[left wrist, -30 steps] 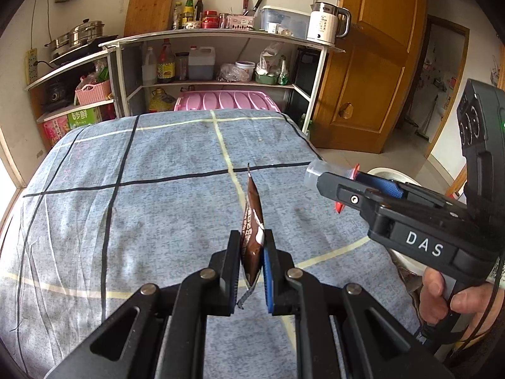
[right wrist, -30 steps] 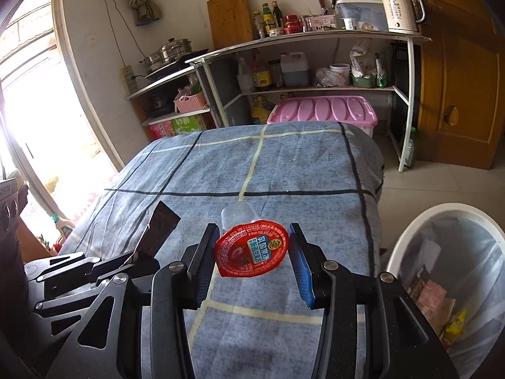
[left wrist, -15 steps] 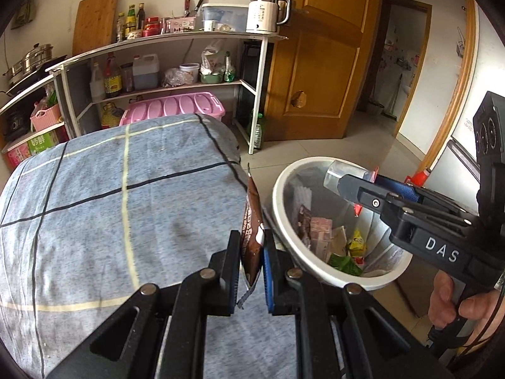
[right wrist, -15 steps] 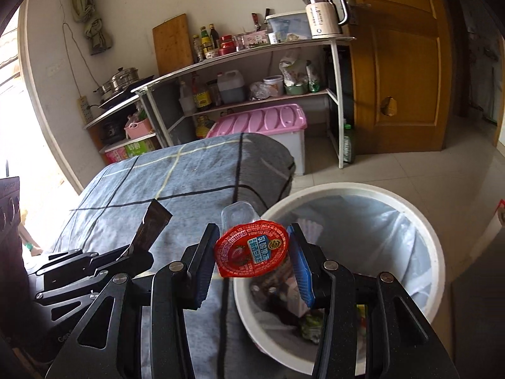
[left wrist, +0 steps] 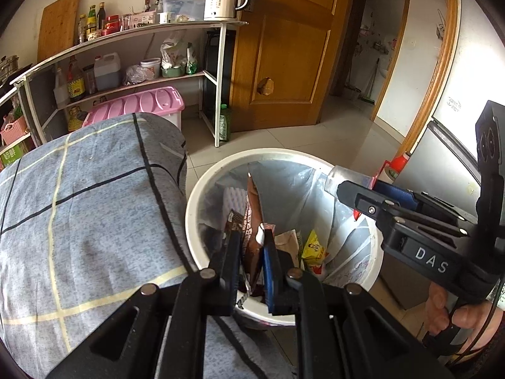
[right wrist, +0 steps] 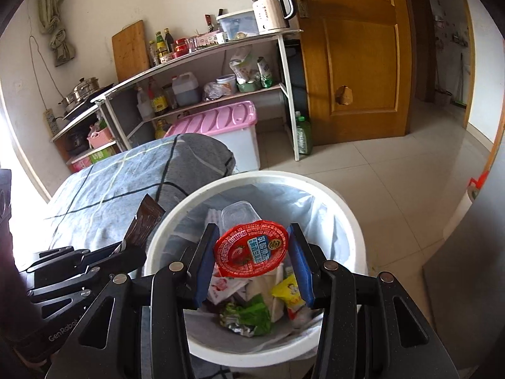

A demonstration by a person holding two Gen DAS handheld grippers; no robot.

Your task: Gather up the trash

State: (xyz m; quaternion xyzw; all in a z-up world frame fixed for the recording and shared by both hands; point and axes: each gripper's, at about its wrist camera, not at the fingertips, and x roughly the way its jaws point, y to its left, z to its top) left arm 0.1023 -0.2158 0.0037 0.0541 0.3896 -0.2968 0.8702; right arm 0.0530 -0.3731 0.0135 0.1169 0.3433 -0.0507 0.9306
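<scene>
A white trash bin [left wrist: 202,189] [right wrist: 347,214] with a clear liner stands on the floor beside the table and holds several wrappers. My left gripper [left wrist: 251,246] is over the bin's near rim, shut on a brown snack wrapper [left wrist: 252,218], which also shows in the right wrist view [right wrist: 145,221]. My right gripper [right wrist: 252,252] is over the bin's opening, shut on a clear jelly cup with a red foil lid [right wrist: 251,248]. The right gripper also shows in the left wrist view [left wrist: 372,202], above the bin's right rim.
The table with a blue-grey checked cloth [left wrist: 79,205] lies left of the bin. A shelf rack [left wrist: 126,63] with bottles and a pink storage box [left wrist: 135,107] stand behind. A wooden door [left wrist: 284,47] and tiled floor [right wrist: 394,173] lie beyond; a grey cabinet [left wrist: 442,164] is at right.
Both grippers have swung right, off the table and over the bin, each still holding its item. The bin now fills the middle of both views.
</scene>
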